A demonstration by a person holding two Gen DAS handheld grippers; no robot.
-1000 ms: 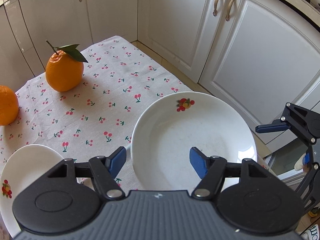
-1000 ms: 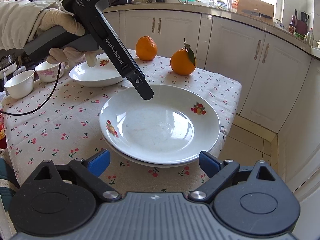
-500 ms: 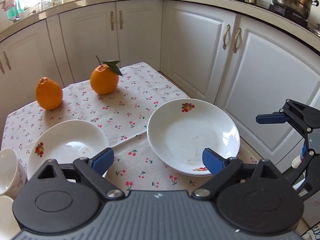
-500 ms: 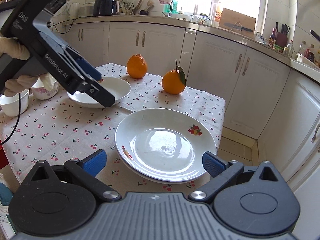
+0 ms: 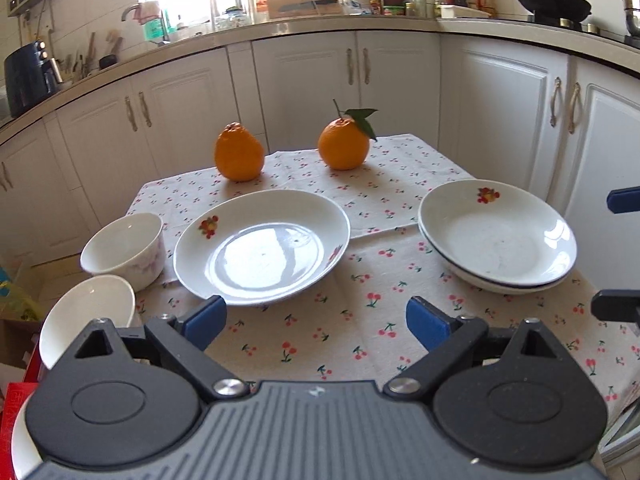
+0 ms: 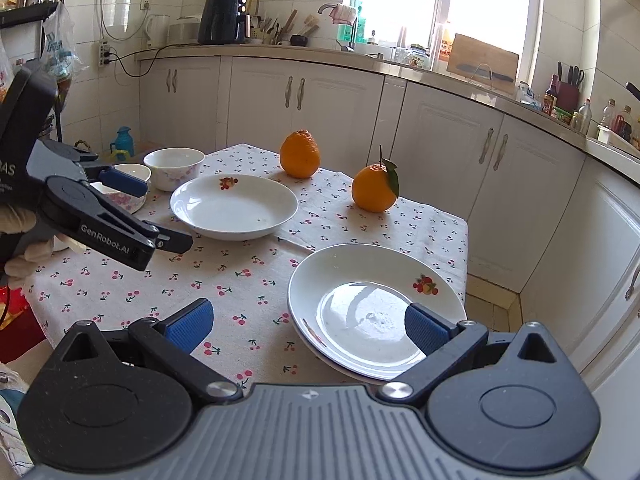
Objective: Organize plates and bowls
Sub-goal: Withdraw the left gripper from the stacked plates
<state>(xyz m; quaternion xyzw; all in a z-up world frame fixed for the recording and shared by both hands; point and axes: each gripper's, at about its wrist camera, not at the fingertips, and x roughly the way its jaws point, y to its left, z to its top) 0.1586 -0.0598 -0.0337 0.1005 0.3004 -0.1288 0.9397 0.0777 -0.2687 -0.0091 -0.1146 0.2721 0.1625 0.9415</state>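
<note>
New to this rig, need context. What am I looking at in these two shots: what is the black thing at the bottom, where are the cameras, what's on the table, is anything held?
There is no robot arm here. A person holds a two-finger gripper in each hand, and each carries a fisheye camera looking forward along its fingers. The black body with blue pads at the bottom of each picture is that gripper itself: the left gripper in one view, the right gripper in the other.

Both are open and hold nothing; the left one's jaws have just been opening.

On the cherry-print tablecloth lie a single plate, a stack of two plates, two bowls at the left edge, and two oranges at the back.

In the right view the person's gloved hand shows, holding the left gripper.
</note>
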